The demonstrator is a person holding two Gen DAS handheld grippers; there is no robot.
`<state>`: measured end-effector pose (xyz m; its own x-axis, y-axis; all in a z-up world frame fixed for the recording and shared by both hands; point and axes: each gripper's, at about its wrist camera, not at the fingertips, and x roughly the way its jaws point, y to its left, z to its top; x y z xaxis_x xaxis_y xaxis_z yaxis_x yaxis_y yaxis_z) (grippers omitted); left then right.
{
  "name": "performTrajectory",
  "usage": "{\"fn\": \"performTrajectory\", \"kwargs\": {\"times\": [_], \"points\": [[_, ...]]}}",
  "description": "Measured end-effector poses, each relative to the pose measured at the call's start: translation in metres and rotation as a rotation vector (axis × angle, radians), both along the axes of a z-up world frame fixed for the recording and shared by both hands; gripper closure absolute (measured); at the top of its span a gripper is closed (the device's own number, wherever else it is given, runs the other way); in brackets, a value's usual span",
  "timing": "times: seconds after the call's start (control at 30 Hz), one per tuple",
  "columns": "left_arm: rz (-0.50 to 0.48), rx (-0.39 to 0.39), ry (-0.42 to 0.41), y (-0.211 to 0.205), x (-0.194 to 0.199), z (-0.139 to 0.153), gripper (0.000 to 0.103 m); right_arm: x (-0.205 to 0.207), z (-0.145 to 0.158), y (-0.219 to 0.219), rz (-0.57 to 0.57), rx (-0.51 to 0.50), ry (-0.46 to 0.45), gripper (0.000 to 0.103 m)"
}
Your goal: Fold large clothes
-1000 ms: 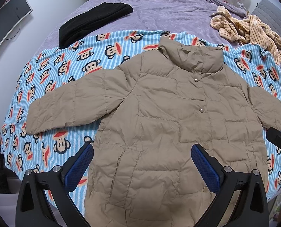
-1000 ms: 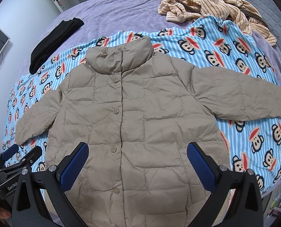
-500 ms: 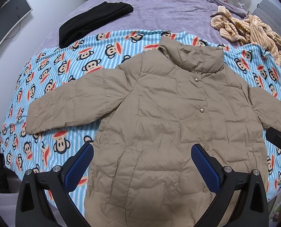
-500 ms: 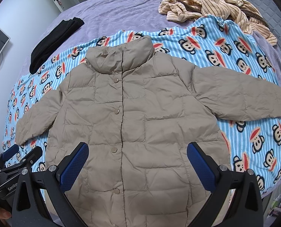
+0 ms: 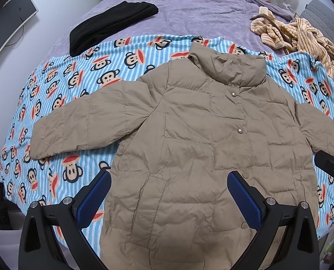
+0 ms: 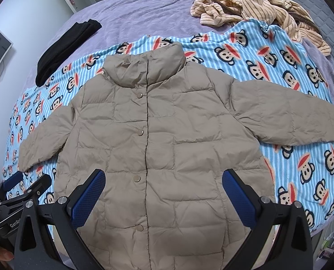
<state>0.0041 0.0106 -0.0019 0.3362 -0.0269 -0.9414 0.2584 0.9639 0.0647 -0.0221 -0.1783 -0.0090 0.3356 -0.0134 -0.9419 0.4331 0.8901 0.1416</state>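
Observation:
A tan puffer jacket (image 5: 200, 139) lies flat and buttoned, front up, on a blue striped monkey-print blanket (image 5: 81, 78), both sleeves spread out to the sides. It also shows in the right wrist view (image 6: 162, 135). My left gripper (image 5: 169, 193) is open and empty, held above the jacket's lower left part. My right gripper (image 6: 163, 193) is open and empty above the jacket's lower hem. The left gripper also shows at the left edge of the right wrist view (image 6: 25, 184), and the right gripper shows at the right edge of the left wrist view (image 5: 333, 168).
The blanket (image 6: 279, 51) covers a purple bed (image 5: 200, 9). A folded black garment (image 5: 108, 27) lies at the back left. A crumpled tan striped garment (image 5: 297, 36) lies at the back right. A monitor (image 5: 7, 22) hangs on the left wall.

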Motion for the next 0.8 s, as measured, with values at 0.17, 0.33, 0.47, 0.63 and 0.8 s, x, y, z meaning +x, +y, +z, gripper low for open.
{"fn": "performTrajectory", "kwargs": {"times": [0.17, 0.33, 0.47, 0.63, 0.8], "points": [[0.000, 0.000, 0.000, 0.000, 0.000, -0.001, 0.000, 0.001, -0.001, 0.000, -0.001, 0.001, 0.000, 0.000], [0.006, 0.001, 0.004, 0.002, -0.002, -0.005, 0.000, 0.002, 0.000, 0.003, 0.005, 0.000, 0.005, 0.000], [0.021, 0.004, 0.012, 0.005, -0.003, -0.010, 0.000, 0.005, -0.002, 0.006, 0.010, 0.001, 0.012, 0.000], [0.023, -0.042, 0.051, 0.016, 0.003, -0.015, 0.000, 0.010, -0.008, 0.010, 0.015, 0.026, 0.001, 0.000], [0.039, -0.124, 0.083, 0.037, 0.009, -0.028, 0.000, 0.011, -0.012, 0.019, 0.021, 0.071, -0.035, 0.000]]}}
